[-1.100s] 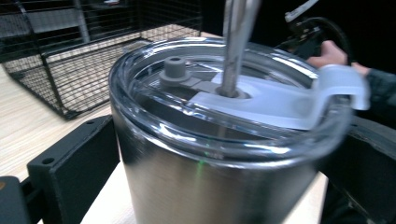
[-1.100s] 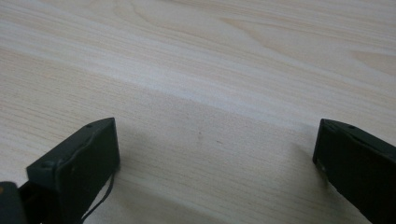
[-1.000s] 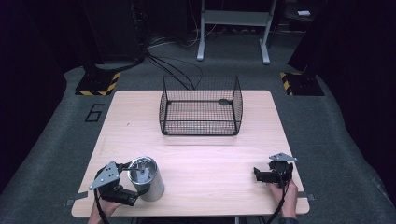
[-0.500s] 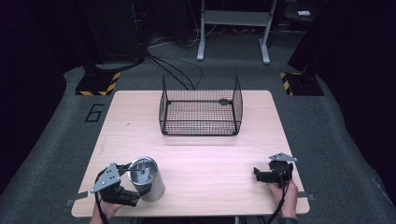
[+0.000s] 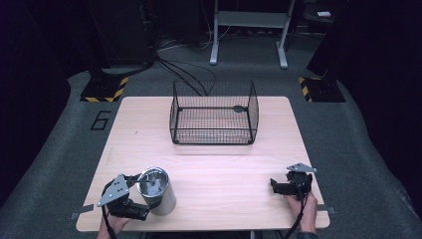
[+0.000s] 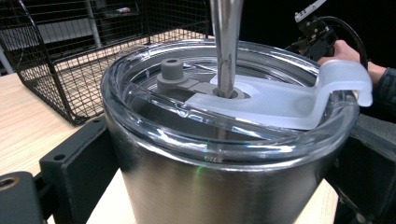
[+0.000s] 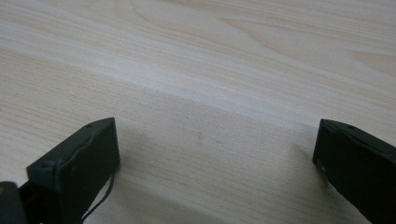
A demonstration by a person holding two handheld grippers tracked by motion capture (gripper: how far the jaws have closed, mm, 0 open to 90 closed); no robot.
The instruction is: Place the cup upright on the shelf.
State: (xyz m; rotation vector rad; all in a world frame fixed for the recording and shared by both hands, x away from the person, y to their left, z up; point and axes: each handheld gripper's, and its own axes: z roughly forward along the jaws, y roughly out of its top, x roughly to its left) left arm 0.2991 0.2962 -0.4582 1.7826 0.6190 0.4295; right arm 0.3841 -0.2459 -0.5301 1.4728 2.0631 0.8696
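A steel tumbler (image 5: 157, 191) is being clasped between the left hand-held gripper's (image 5: 130, 195) jaws; the right hand-held gripper (image 5: 281, 186) is being held spread. Transfer toward the basket (image 5: 214, 113), at 12 o'clock, is likely required next.

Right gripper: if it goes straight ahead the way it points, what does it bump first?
Probably the bare table. The right gripper looks down on wood, open and holding nothing; how far off the wood is stays unclear.

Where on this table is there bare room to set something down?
Bare wood lies between the steel tumbler and the right gripper, in front of the wire basket, and along the table left of the basket. It is crowded at the left gripper around the tumbler.
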